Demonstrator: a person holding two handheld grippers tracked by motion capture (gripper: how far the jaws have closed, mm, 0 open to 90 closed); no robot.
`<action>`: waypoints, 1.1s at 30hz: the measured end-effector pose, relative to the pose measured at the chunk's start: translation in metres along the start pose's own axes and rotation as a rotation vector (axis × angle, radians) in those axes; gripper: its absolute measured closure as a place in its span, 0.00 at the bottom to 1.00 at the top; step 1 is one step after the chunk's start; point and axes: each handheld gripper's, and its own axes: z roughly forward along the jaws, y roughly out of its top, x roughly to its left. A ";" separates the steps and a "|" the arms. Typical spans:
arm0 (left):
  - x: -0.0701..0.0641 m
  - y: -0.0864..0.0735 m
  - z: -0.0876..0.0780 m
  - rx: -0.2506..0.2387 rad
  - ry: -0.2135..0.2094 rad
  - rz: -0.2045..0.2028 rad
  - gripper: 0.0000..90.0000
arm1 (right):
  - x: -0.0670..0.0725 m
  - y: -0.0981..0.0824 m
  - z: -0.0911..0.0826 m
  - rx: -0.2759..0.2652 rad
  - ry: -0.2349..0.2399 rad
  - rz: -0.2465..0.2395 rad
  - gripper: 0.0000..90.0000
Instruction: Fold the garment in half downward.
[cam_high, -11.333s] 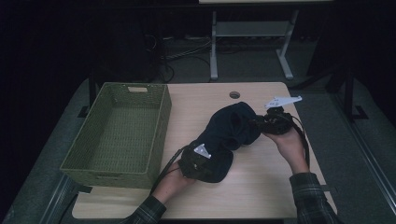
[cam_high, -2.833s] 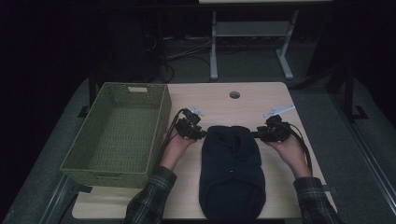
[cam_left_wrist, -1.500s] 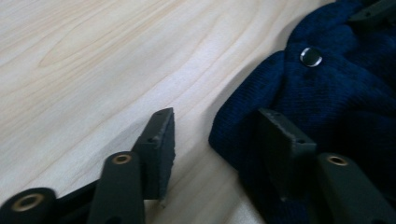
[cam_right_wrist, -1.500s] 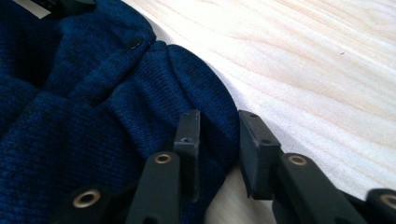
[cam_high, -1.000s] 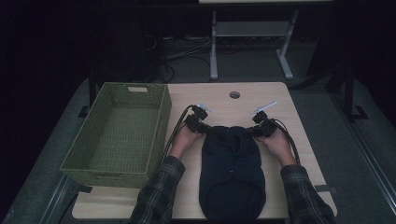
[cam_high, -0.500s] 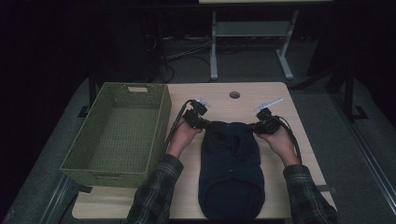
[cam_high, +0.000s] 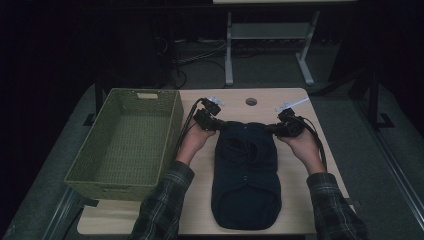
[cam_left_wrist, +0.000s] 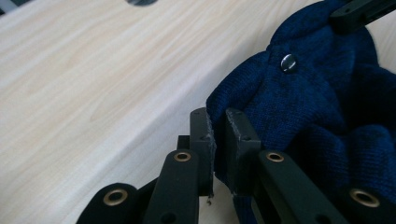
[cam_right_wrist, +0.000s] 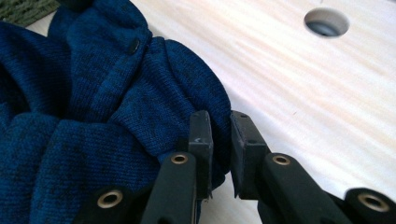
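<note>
With both far corners of the navy knit garment (cam_high: 245, 175) pinched, left gripper (cam_left_wrist: 215, 140) and right gripper (cam_right_wrist: 219, 140) each clamped on a fold of cloth, I'd lift evenly and keep the top edge taut so it folds straight. It lies mid-table (cam_high: 300, 210), beside the green basket (cam_high: 125, 145). I can read no label, only snap buttons.

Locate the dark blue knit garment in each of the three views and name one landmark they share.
High view: the garment lies at table centre, its far corners at the two grippers.
Left gripper view: it fills the right side, an edge pinched in the left gripper.
Right gripper view: it fills the left side, a fold pinched in the right gripper.
Shared landmark: the round hole in the table.
</note>
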 end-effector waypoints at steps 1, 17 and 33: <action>0.000 0.002 -0.003 -0.004 0.002 0.005 0.92 | 0.000 0.005 -0.005 -0.010 -0.001 -0.003 0.89; -0.009 0.031 -0.058 -0.119 0.099 0.075 0.92 | 0.010 0.050 -0.047 -0.119 -0.072 -0.085 0.89; -0.041 -0.002 -0.066 -0.131 0.074 0.088 0.91 | 0.044 0.005 -0.053 -0.156 -0.071 -0.102 0.88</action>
